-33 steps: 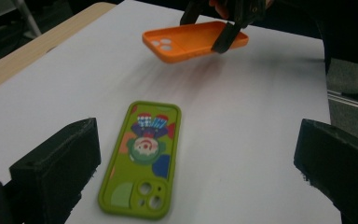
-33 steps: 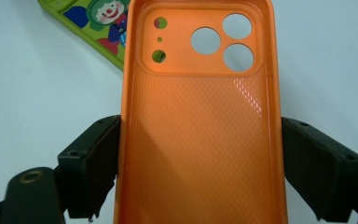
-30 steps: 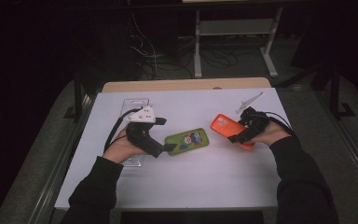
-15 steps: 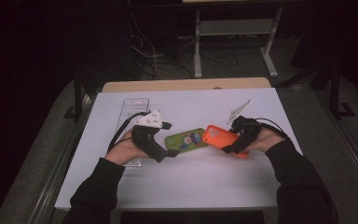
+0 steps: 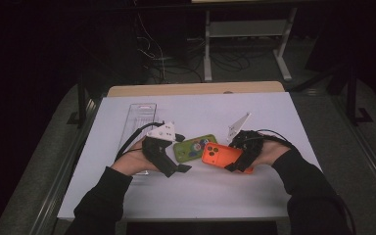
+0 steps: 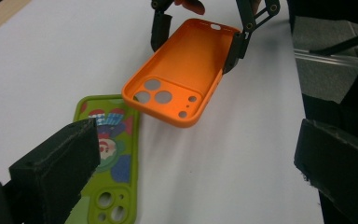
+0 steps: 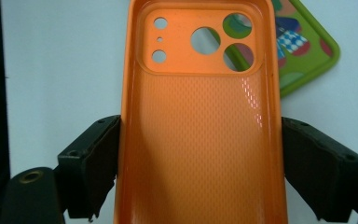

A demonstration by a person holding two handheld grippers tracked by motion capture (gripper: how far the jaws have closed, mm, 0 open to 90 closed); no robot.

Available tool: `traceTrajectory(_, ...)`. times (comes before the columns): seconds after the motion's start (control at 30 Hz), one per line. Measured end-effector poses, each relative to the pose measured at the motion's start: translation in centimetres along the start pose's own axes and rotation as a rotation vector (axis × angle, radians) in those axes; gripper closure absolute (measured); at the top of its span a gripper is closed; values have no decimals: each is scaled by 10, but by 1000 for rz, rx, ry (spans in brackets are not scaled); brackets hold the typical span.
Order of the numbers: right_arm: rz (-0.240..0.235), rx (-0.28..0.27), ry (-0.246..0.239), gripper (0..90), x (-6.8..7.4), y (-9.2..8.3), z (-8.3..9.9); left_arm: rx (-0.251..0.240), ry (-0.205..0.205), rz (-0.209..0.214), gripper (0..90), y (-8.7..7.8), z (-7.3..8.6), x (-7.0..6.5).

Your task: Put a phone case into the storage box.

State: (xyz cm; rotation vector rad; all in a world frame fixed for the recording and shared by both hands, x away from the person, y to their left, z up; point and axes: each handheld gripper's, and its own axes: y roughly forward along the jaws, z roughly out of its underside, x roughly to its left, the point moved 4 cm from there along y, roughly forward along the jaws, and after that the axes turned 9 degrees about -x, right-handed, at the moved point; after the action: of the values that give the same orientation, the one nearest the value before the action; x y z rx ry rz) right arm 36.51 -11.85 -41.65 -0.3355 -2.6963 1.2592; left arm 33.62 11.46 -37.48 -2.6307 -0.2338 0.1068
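The right gripper (image 5: 234, 157) holds an orange soft-plastic phone case with round camera cut-outs (image 5: 221, 154) across its width, its jaws pressed on the two long edges (the right gripper view shows both pads against the rims). The case hangs tilted above the white desk (image 5: 196, 196), open side up, and its camera end reaches over the near end of a green phone case printed with a colourful cartoon pattern (image 5: 194, 147), which lies flat on the desk.

The left gripper (image 5: 172, 164) sits just beside the green case with its jaws spread wide and nothing between them.

What could go wrong, as I judge it: the orange case is flexible and gripped only at its lower half, so a tighter squeeze could bow the walls and make it spring out, or the free camera end could sag and catch on the green case. If that end drags across the green case, it may push it along the smooth desk, since nothing pins it down. The two grippers are also close; a hurried move could knock the jaws together.

A clear plastic tray (image 5: 139, 116) lies farther back on the desk, well apart.
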Motion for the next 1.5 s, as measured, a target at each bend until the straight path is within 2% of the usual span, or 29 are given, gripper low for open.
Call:
traceTrajectory(0.07,-9,2,-16,153,3,1,-3,-7,-1,7,0,2,0,-1)
traceTrajectory(0.17,-17,1,-34,152,7,3,-7,10,16,21,0,4,1,-2)
traceTrajectory(0.23,-20,0,-44,152,9,4,-9,2,10,25,0,6,1,-4)
traceTrajectory(0.27,-28,2,-48,152,11,5,-10,20,25,27,0,6,1,-3)
traceTrajectory(0.3,-32,1,-59,153,12,6,-11,12,14,32,0,8,1,-5)
traceTrajectory(0.53,-61,19,-93,152,22,14,-17,29,25,49,0,13,2,-8)
traceTrajectory(0.77,-101,13,-137,152,35,19,-29,93,61,67,0,23,8,-13)
traceTrajectory(0.83,-107,10,-135,152,38,18,-31,98,70,64,0,24,8,-13)
traceTrajectory(0.87,-114,9,-142,152,40,18,-32,112,86,76,0,28,10,-14)
traceTrajectory(0.93,-119,3,-148,152,42,18,-34,119,72,80,0,30,11,-16)
traceTrajectory(1.03,-125,0,-160,152,45,17,-36,124,96,90,0,33,12,-15)
traceTrajectory(1.13,-130,-5,-164,152,47,17,-38,146,81,96,0,36,15,-18)
traceTrajectory(1.23,-133,-10,-173,152,48,17,-39,168,86,106,0,39,18,-19)
traceTrajectory(1.4,-137,-16,-179,152,49,17,-40,184,81,103,0,44,21,-18)
traceTrajectory(1.5,-143,-20,-180,152,51,17,-41,186,74,116,0,46,23,-19)
